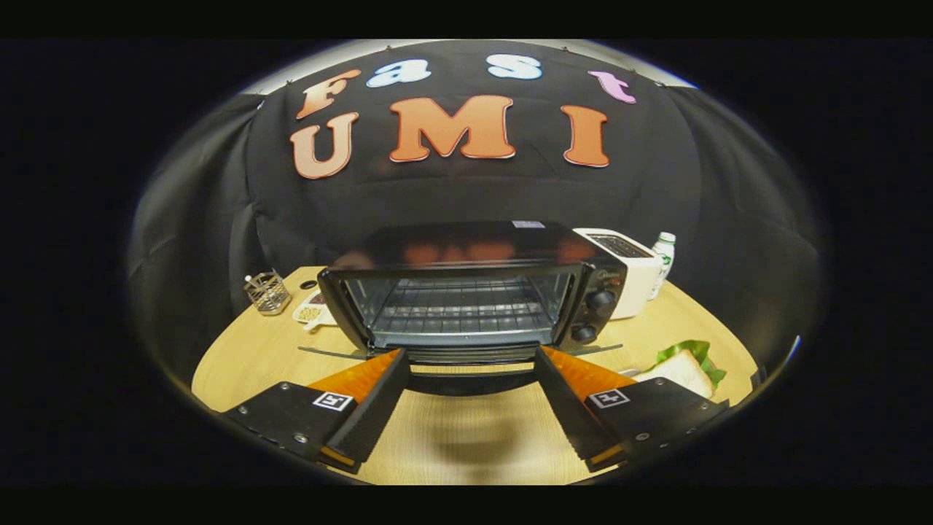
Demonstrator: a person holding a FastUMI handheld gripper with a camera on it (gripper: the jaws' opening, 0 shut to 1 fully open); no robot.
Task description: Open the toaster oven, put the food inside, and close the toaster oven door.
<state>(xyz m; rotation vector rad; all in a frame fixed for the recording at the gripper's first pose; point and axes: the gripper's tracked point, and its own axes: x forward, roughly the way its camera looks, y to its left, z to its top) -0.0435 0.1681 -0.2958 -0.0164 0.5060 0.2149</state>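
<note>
One toaster oven [474,299] sits just ahead of my gripper [472,364], its door [474,364] down and open. My fingers are spread wide, holding nothing. Next I think I must grab the sandwich [681,368] on the table [240,357] beside them.

Hand-held gripper [470,364], two wedge-shaped fingers [379,397] set wide apart, ribbed inner faces, flat plate at the base of each, one square black-and-white marker [333,400] per plate, small round screws [299,437] along near plate edges
</note>
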